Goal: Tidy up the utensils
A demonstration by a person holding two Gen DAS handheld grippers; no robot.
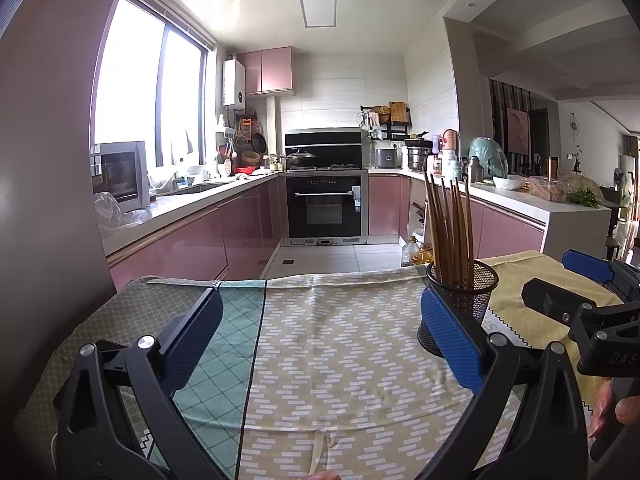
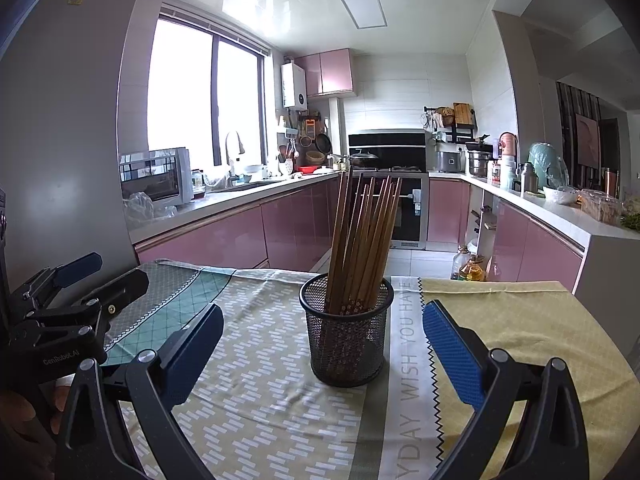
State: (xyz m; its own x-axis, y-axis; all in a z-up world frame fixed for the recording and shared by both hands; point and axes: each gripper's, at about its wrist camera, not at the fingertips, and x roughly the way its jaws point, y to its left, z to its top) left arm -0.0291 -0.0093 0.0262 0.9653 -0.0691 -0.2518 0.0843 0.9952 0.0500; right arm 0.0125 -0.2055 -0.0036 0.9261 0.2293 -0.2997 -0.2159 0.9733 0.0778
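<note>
A black mesh cup (image 2: 347, 330) stands upright on the patterned tablecloth (image 2: 256, 400) and holds several brown wooden chopsticks (image 2: 362, 240), fanned out. My right gripper (image 2: 322, 320) is open and empty, with the cup between and just beyond its fingertips. My left gripper (image 1: 320, 312) is open and empty over bare cloth (image 1: 340, 360); the cup (image 1: 470, 296) with the chopsticks (image 1: 450, 224) sits just behind its right finger. The right gripper shows in the left wrist view (image 1: 568, 280), and the left gripper in the right wrist view (image 2: 104, 272).
The table's far edge (image 2: 280, 273) drops to the kitchen floor. Oil bottles (image 2: 470, 266) stand on the floor beyond it. Pink cabinets, an oven (image 1: 326, 204) and crowded counters (image 1: 512, 196) lie further back. A wall (image 1: 44, 160) is close on the left.
</note>
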